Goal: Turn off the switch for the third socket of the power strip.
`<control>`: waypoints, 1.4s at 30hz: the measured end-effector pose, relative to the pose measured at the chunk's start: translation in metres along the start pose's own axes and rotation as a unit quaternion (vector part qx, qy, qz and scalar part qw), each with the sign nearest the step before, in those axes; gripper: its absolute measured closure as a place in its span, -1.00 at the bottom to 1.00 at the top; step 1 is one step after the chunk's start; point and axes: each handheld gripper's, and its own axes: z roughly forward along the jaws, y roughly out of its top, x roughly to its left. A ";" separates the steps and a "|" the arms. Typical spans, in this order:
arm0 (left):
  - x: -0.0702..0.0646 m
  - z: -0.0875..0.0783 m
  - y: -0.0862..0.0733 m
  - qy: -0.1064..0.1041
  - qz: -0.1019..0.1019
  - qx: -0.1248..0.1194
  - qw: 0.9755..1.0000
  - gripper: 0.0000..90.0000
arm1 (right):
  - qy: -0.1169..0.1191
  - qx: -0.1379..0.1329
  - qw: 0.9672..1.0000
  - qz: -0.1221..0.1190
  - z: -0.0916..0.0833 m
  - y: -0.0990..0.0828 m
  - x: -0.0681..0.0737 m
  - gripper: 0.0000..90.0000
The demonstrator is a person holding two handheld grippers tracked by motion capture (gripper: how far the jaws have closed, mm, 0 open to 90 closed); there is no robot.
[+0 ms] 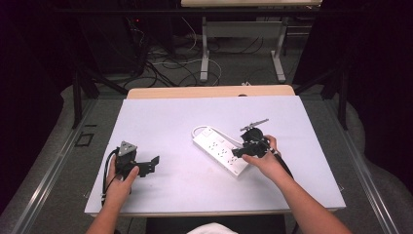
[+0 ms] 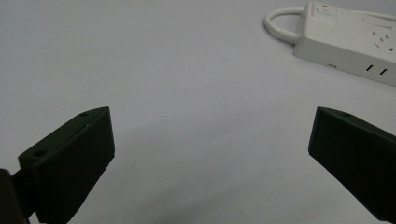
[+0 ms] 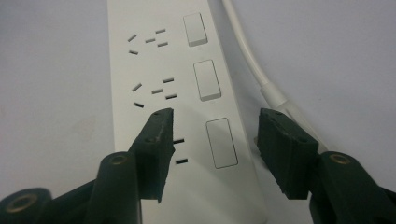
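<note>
- I see the white power strip [image 1: 221, 152] right of centre in the high view, lying diagonally on the white table sheet [image 1: 165, 195].
- My right gripper [image 3: 212, 135] hovers over its near end, jaws partly apart, gripping nothing.
- My left gripper [image 2: 210, 154], lower left in the high view, stands wide and empty, well apart from the strip.

- The desk [image 1: 160, 195] is carrying a pale, lavender-white sheet over nearly its whole top; a strip of bare wood is showing along the far edge
- A white power strip [image 1: 220, 150] is lying flat on the sheet right of centre, running diagonally; its white cable [image 1: 199, 129] is looping at the far end
</note>
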 end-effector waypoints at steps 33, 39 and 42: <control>0.000 0.000 0.000 0.000 0.000 0.000 1.000 -0.99 | -0.014 -0.017 1.000 -0.005 -0.019 0.001 -0.005 -0.66; 0.000 0.000 0.000 0.000 0.001 0.000 1.000 -0.99 | -0.029 -0.027 0.999 -0.009 -0.025 -0.004 -0.014 -0.77; 0.000 0.000 0.000 0.000 0.000 0.000 1.000 -0.99 | -0.036 -0.028 0.999 -0.009 -0.028 -0.006 -0.017 -0.95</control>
